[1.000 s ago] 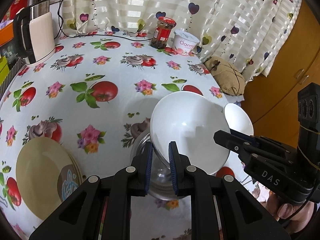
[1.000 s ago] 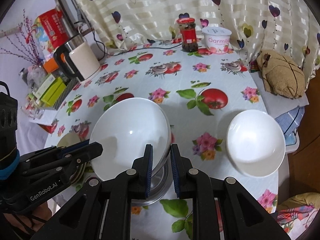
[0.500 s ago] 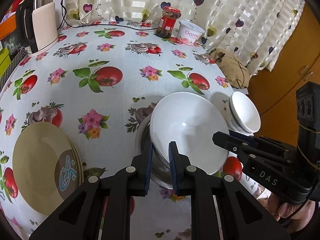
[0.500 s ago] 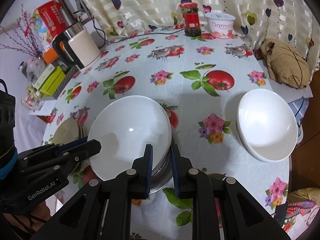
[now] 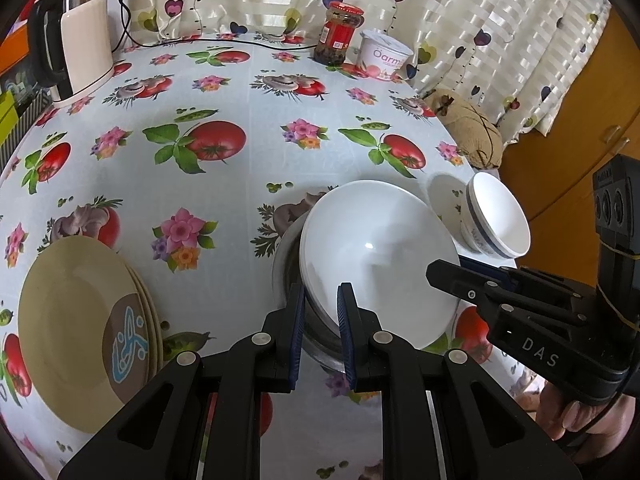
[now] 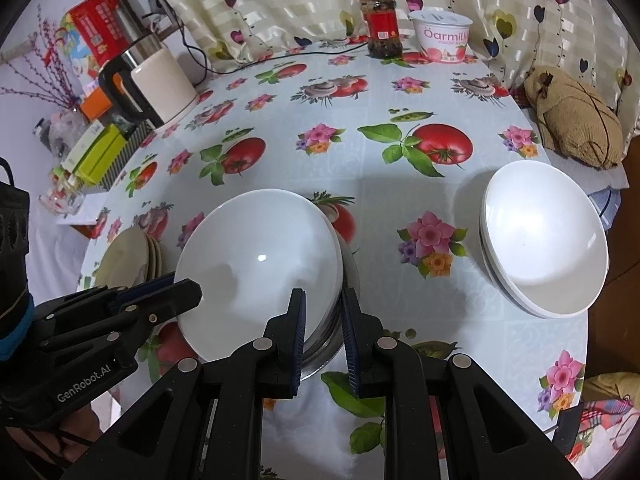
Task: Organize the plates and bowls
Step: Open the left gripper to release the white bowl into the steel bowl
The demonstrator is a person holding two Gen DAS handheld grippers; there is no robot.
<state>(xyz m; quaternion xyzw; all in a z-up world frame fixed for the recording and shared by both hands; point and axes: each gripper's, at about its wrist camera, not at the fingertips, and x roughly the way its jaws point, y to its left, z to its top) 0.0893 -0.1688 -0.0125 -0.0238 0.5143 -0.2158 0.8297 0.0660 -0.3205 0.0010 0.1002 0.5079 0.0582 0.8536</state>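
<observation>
Left gripper (image 5: pixel 321 320) and right gripper (image 6: pixel 323 322) each clamp opposite rim edges of the white bowl (image 5: pixel 376 260), seated tilted in a metal bowl (image 6: pixel 347 280) on the table (image 5: pixel 240 184). Two nested bowls (image 6: pixel 544 240) stand well apart.

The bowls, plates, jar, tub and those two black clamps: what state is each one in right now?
Large white bowl: gripped at its rim from both sides, sitting in the metal bowl.
Metal bowl: on the table, under the white bowl.
Left gripper: shut on the bowl's rim.
Right gripper: shut on the rim.
Small white bowls: stacked, upright.
Tan plates: stacked flat.
Jar: lid on.
Yogurt tub: sealed.
</observation>
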